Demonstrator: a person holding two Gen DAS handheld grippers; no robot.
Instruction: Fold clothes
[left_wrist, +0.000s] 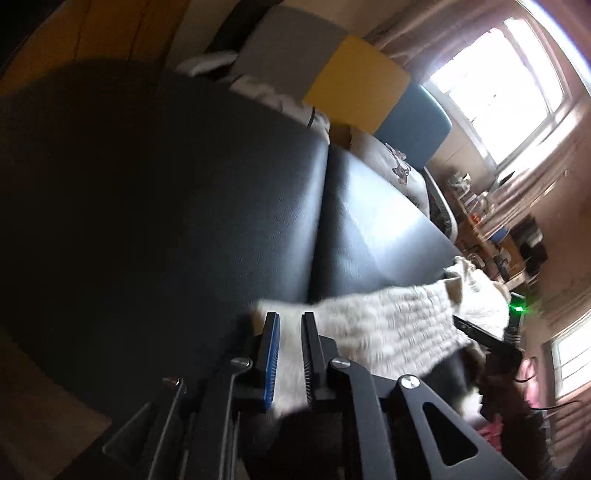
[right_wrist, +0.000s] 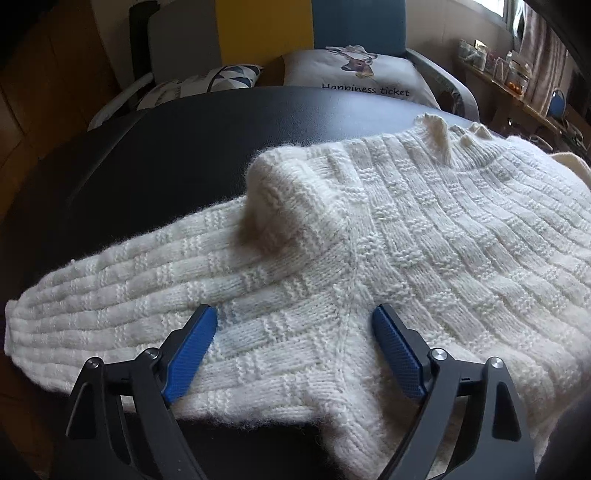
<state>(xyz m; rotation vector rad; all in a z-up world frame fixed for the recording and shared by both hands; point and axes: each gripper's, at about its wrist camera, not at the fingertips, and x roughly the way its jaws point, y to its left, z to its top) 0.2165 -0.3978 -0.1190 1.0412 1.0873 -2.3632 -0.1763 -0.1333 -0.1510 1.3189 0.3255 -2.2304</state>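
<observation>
A cream knitted sweater (right_wrist: 424, 229) lies spread on a black padded table (right_wrist: 166, 155), one sleeve (right_wrist: 110, 280) stretched out to the left. My right gripper (right_wrist: 295, 314) hovers open and wide over the seam where that sleeve joins the body, and the knit lies flat under its blue pads (right_wrist: 192, 350). In the left wrist view a sleeve (left_wrist: 388, 325) runs in from the right across the table (left_wrist: 184, 192). Its end sits in the narrow gap of my left gripper (left_wrist: 290, 321), filling the space between both pads.
Past the table's far edge stands a seat with grey, yellow and blue back panels (right_wrist: 258, 29). On it rest a printed cushion (right_wrist: 354, 74) and a patterned cushion (right_wrist: 221, 79). A shelf with jars (right_wrist: 509, 70) runs along the right, and bright windows (left_wrist: 498, 85) sit behind.
</observation>
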